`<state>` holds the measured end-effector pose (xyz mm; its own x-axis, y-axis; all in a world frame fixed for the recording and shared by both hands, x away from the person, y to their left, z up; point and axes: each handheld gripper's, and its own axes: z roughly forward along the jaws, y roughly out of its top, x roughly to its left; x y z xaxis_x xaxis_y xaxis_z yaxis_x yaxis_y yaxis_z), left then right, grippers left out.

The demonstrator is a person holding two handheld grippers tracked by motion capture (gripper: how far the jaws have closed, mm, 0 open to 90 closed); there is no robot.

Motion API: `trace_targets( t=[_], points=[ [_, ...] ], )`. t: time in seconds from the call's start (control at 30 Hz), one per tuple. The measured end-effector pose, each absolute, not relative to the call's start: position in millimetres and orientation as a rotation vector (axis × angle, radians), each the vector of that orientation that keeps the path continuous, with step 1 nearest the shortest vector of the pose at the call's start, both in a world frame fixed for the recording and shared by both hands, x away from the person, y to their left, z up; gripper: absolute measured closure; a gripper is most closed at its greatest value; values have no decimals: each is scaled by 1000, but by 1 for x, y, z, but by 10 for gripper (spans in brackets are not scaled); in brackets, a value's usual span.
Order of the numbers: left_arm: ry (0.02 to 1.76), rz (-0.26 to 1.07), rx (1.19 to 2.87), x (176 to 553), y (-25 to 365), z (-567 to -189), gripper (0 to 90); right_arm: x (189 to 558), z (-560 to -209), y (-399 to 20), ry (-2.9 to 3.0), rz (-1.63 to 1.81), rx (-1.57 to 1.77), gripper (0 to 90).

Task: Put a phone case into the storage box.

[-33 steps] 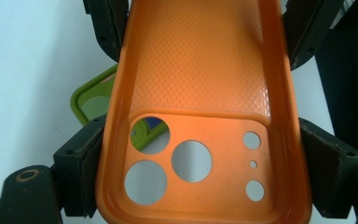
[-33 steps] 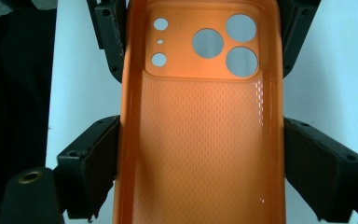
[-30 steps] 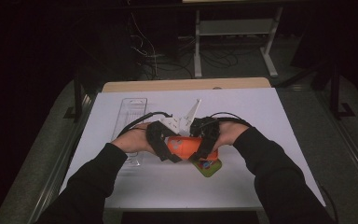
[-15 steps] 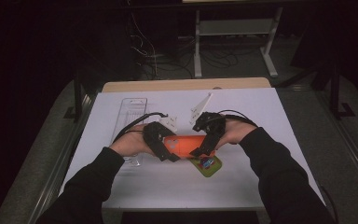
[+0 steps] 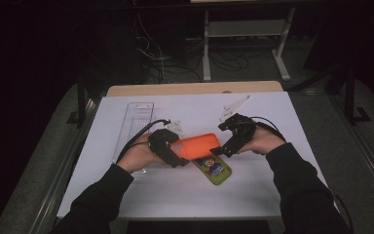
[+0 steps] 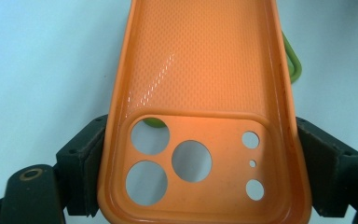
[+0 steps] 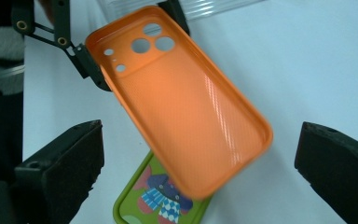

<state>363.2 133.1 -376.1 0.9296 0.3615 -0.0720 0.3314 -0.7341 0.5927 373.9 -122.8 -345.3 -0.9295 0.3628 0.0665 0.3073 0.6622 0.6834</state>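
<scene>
From here I worry the orange phone case (image 6: pixel 200 107) could twist or slip, since only my left gripper (image 5: pixel 168 148) clamps it, by the 2 long edges at the camera-hole end, and the far end hangs free over the green case (image 5: pixel 214 168) lying low in the frame's centre. My right gripper (image 5: pixel 229 141), jaws just spread wide with nothing between them, sits beside that free end; closing carelessly could knock it. Both forearms enter low, angled inward. A clear tray (image 5: pixel 136 122) lies farther up left.
</scene>
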Motion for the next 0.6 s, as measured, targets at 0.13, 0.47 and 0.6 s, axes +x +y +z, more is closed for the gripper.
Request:
trace_targets(
  t=[0.13,0.47,0.6],
  points=[
    [568,106,2428,362,135,-372,160,366,-348,-135,2718,1159,741,5],
    [633,133,2421,359,133,-375,159,349,-371,-152,2630,1203,931,0],
    [625,120,2419,357,133,-375,159,343,-382,-156,2600,1197,1029,0]
  ],
)
